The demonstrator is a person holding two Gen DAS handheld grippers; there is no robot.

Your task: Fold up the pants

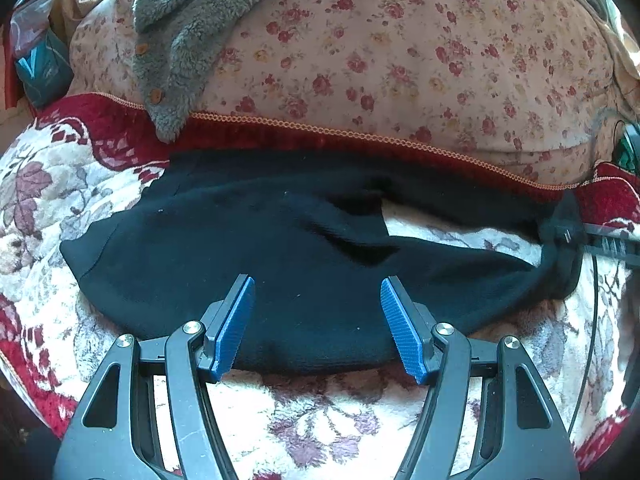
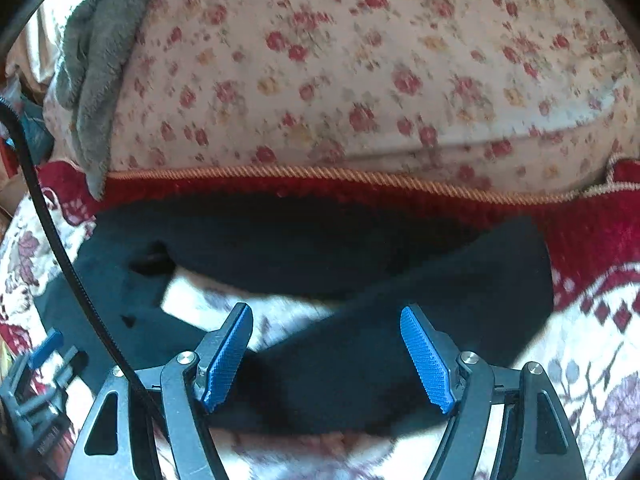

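Left hand-held gripper (image 1: pixel 317 312) was wide open, blue pads (image 1: pixel 236 330) apart, holding nothing; it hovered over the near edge of the black pants (image 1: pixel 256 248). Whether the pads touched the cloth could not be told.

Right hand-held gripper (image 2: pixel 326 338) was also spread wide, nothing between its blue pads (image 2: pixel 426 358). It sat above one pant leg (image 2: pixel 420 320), which ran from 6 o'clock up toward 2 o'clock in the right wrist view. Contact could not be told; the view was blurred.

No containers were visible in either view.

Pants: black, soft-looking fabric, lying flat on a bed blanket (image 1: pixel 48 184) with a red and cream flower pattern. In the left wrist view the pants spread across the middle from 9 o'clock to 3 o'clock, the wide part at 9 o'clock, the two legs splitting toward 3 o'clock with a wedge of blanket showing between them. In the right wrist view the legs crossed or overlapped near 3 o'clock; a gap of blanket showed at 8 o'clock between them.

The right gripper body showed at 3 o'clock in the left wrist view, at the leg ends. A black cable (image 2: pixel 60 248) curved down the 9 o'clock side of the right wrist view.

Beyond the pants at 12 o'clock lay a floral quilt (image 1: pixel 400 60) with small red roses, touching the blanket's corded red border (image 1: pixel 360 136). A grey fleece garment (image 1: pixel 180 40) with brown buttons draped over the quilt at 11 o'clock, its tip reaching the red border.
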